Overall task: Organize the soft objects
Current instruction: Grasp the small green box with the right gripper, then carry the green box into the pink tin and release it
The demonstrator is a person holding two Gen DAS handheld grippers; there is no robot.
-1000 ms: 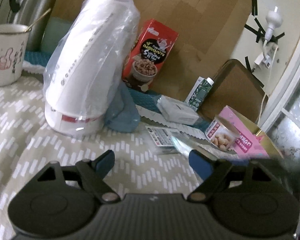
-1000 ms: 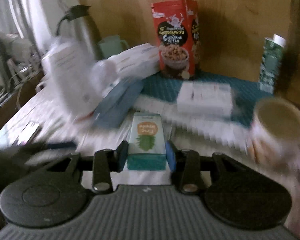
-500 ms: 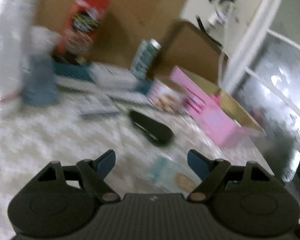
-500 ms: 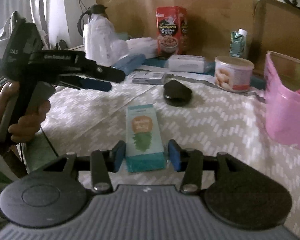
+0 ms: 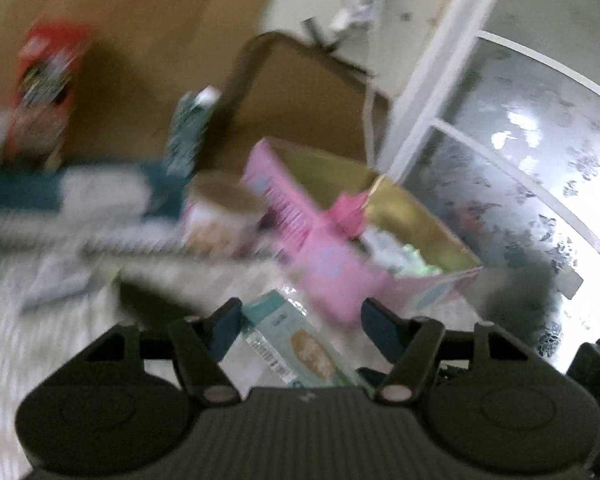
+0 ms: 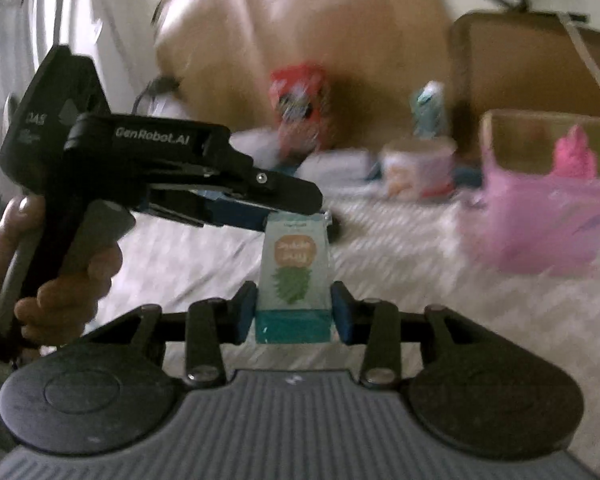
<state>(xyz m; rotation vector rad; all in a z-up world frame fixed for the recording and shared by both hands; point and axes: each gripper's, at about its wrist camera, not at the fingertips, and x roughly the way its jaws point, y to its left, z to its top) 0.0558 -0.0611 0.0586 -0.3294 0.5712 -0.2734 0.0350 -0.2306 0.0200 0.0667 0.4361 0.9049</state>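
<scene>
My right gripper [image 6: 294, 314] has its jaws clamped on the packet [image 6: 294, 276] near its bottom edge, holding it upright over the bench [image 6: 420, 280]. The risk, as I judge it, is a botched handover — the left gripper [image 5: 300, 316], jaws spread wide, is level and aimed across at the packet's top, and could knock it loose. The pink box [image 6: 548, 220] waits at two o'clock, well apart.

Soft teal-and-white packet [image 6: 295, 280], orange badge and green leafy print on its face, stands upright above the patterned tablecloth [image 6: 420, 320]; seen from the left wrist the packet [image 5: 296, 344] is tilted, near the pink box [image 5: 320, 248].
</scene>
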